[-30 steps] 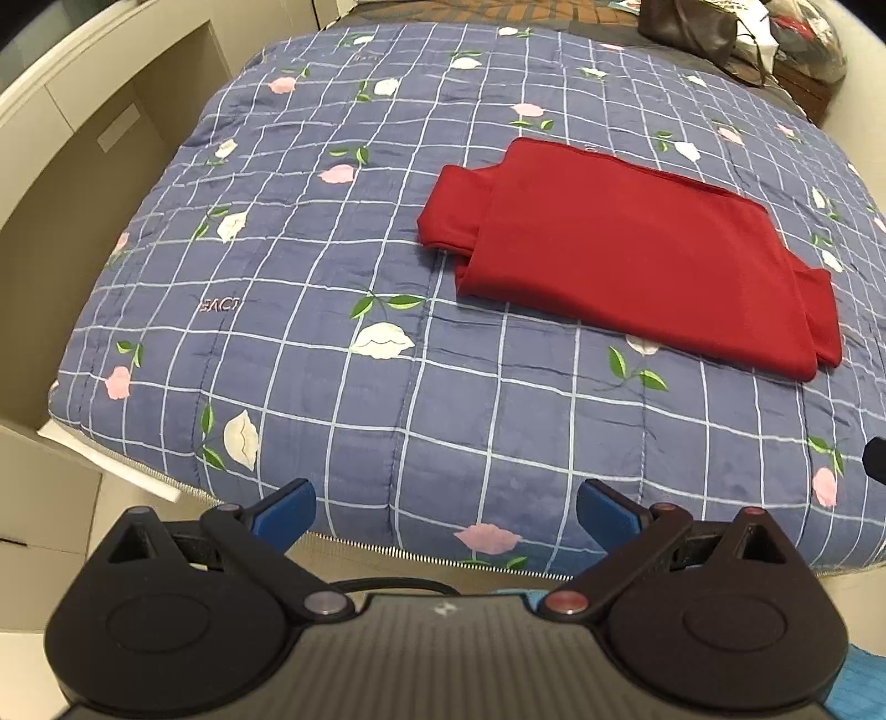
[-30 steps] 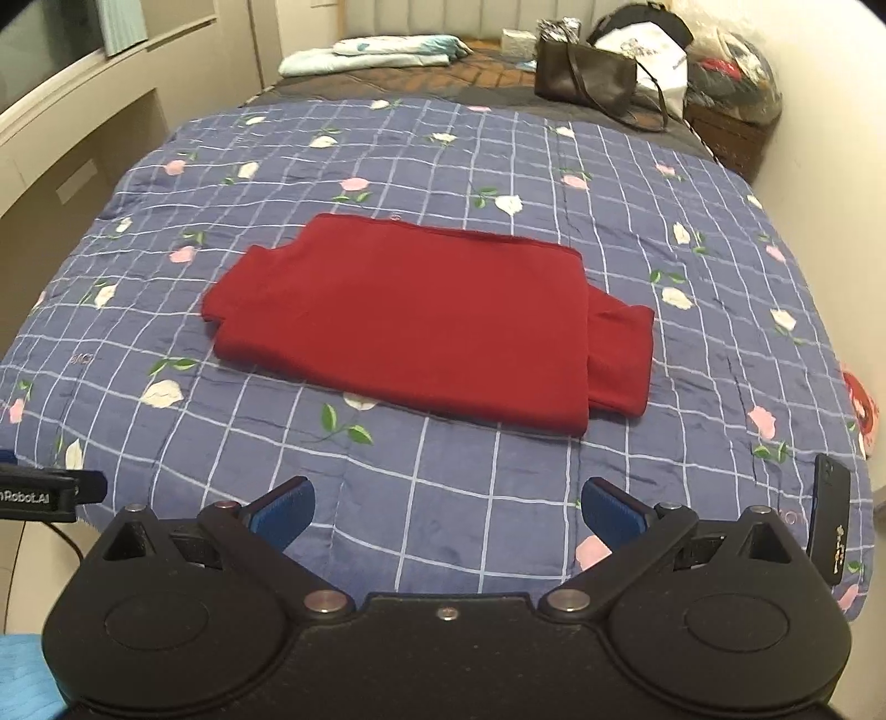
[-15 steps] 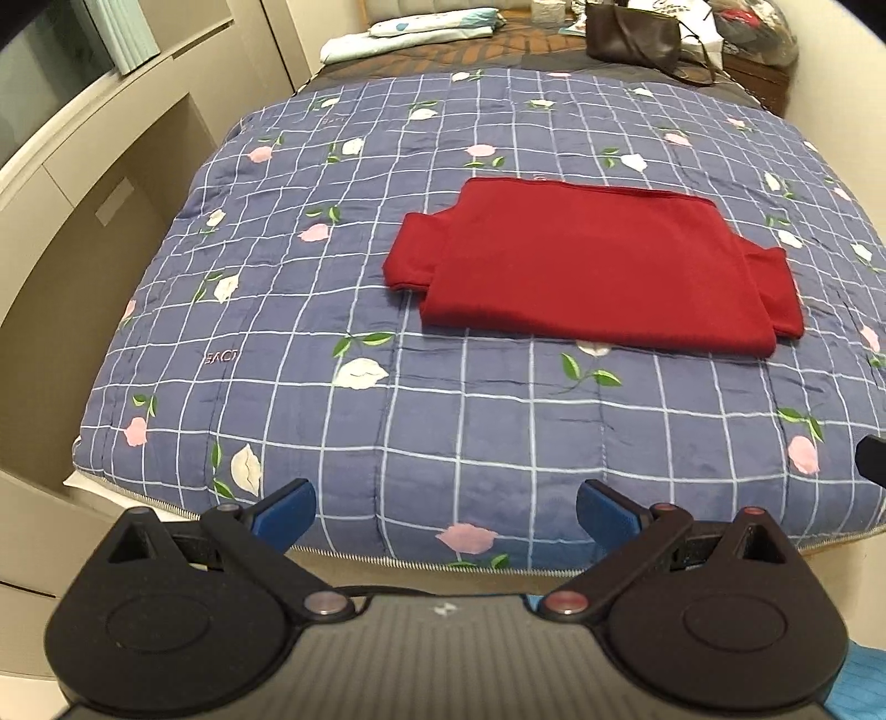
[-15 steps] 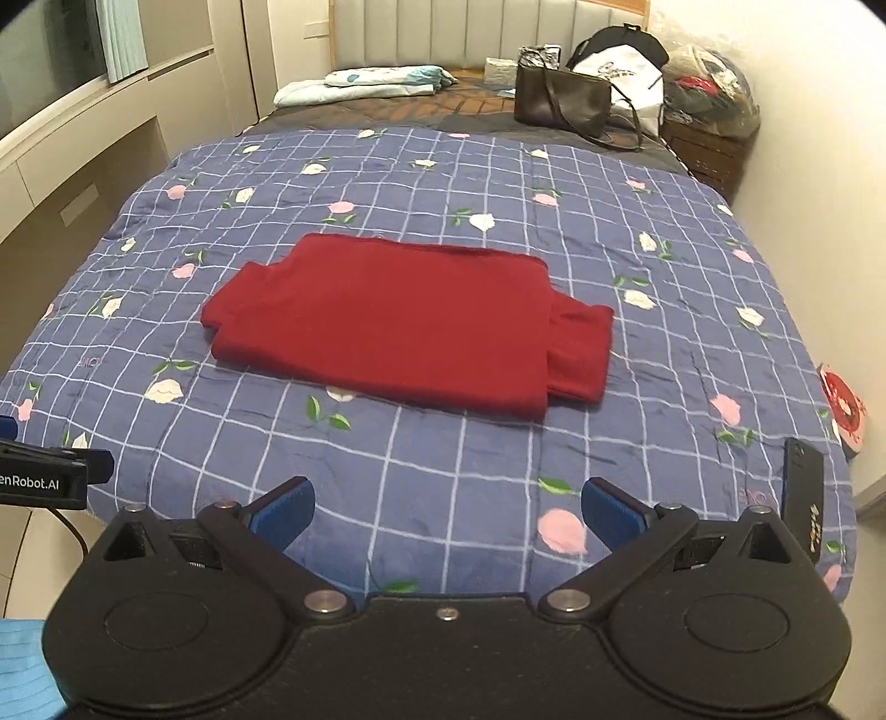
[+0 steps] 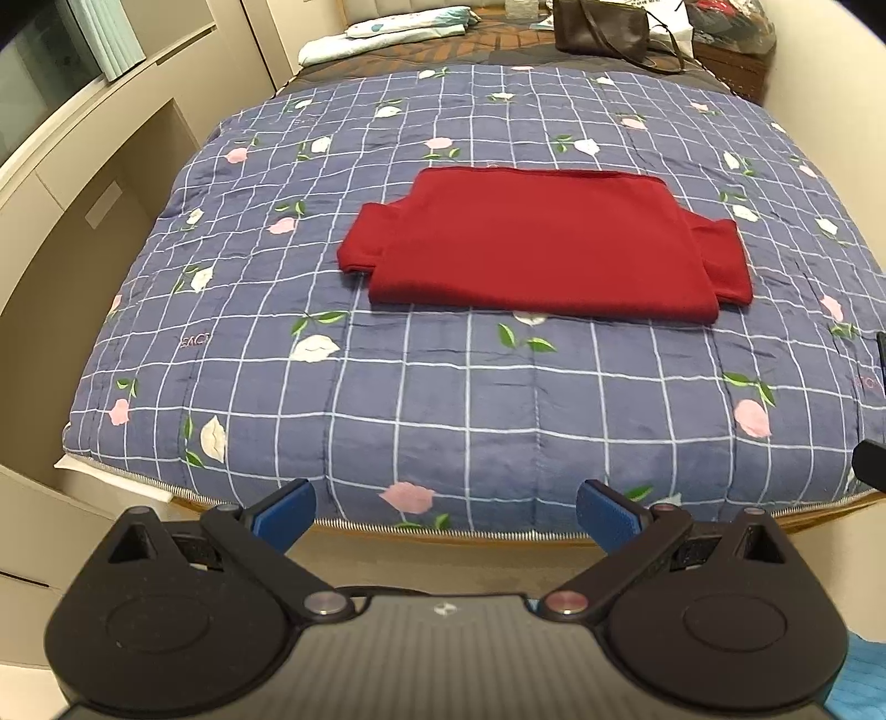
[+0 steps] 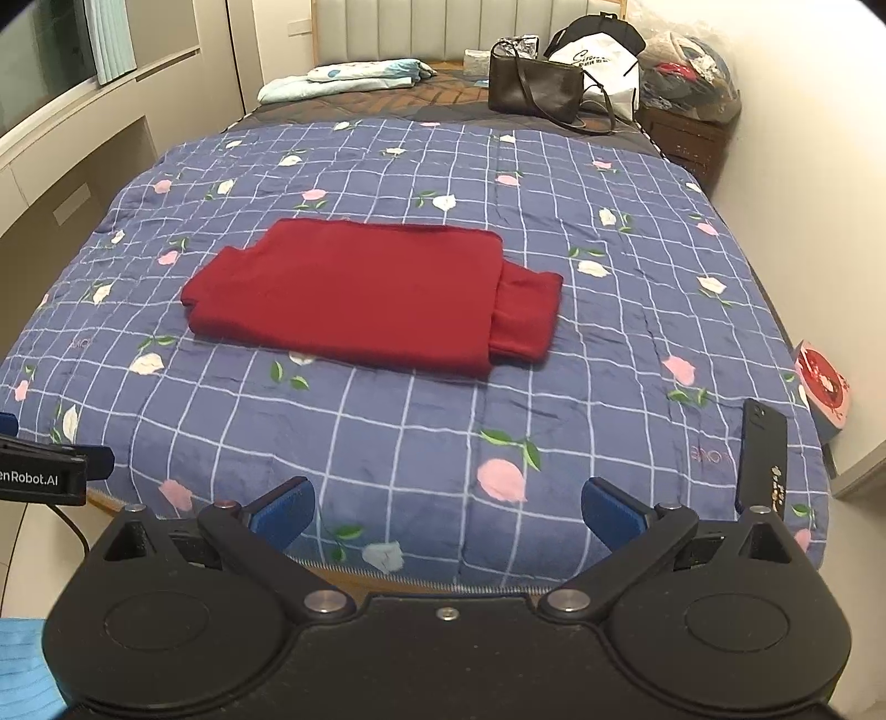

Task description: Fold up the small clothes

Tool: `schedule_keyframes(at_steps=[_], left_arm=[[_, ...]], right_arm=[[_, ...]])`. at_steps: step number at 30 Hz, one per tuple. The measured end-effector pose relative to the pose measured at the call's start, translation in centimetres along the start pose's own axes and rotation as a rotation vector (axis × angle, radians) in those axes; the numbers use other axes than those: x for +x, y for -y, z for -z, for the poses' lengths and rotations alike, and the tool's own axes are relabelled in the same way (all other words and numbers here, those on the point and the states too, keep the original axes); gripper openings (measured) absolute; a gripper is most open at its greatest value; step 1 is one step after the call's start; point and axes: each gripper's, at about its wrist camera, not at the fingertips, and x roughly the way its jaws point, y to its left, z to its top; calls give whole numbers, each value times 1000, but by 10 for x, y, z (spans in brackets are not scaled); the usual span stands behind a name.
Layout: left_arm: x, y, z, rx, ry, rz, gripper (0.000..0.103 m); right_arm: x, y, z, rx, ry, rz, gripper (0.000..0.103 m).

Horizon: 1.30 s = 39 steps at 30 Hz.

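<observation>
We hold the left gripper (image 5: 443,515) and the right gripper (image 6: 446,512) with jaws wide and empty, both above the near edge of the bed. The red garment (image 6: 365,296) lies flat on the middle of the quilt (image 6: 554,421), already folded, we judge. For another fold, we should grip its two near corners together. The handbag (image 6: 534,91) at the far end looks shut; its contents are hidden.

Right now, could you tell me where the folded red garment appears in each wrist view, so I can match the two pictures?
Left wrist: the red garment lies right of centre in the upper half, on the quilt.
Right wrist: it lies left of centre, mid-height.
Shared landmark: the dark handbag at the bed's far end.
</observation>
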Motion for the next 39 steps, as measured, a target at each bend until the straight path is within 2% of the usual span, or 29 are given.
schedule_keyframes(at_steps=[6, 11, 24, 33, 39], left_arm=[[-2, 14, 5, 5, -16, -4, 102], [-4, 22, 5, 12, -17, -18, 102], [-1, 30, 0, 14, -41, -54, 102], [16, 27, -14, 24, -70, -52, 102], [42, 20, -42, 29, -76, -34, 102]], right_arm=[[-2, 11, 7, -11, -12, 7, 102], [-2, 18, 9, 2, -12, -33, 102], [9, 29, 4, 23, -31, -57, 102], [30, 27, -10, 31, -58, -56, 102], [56, 21, -35, 30, -73, -34, 102]])
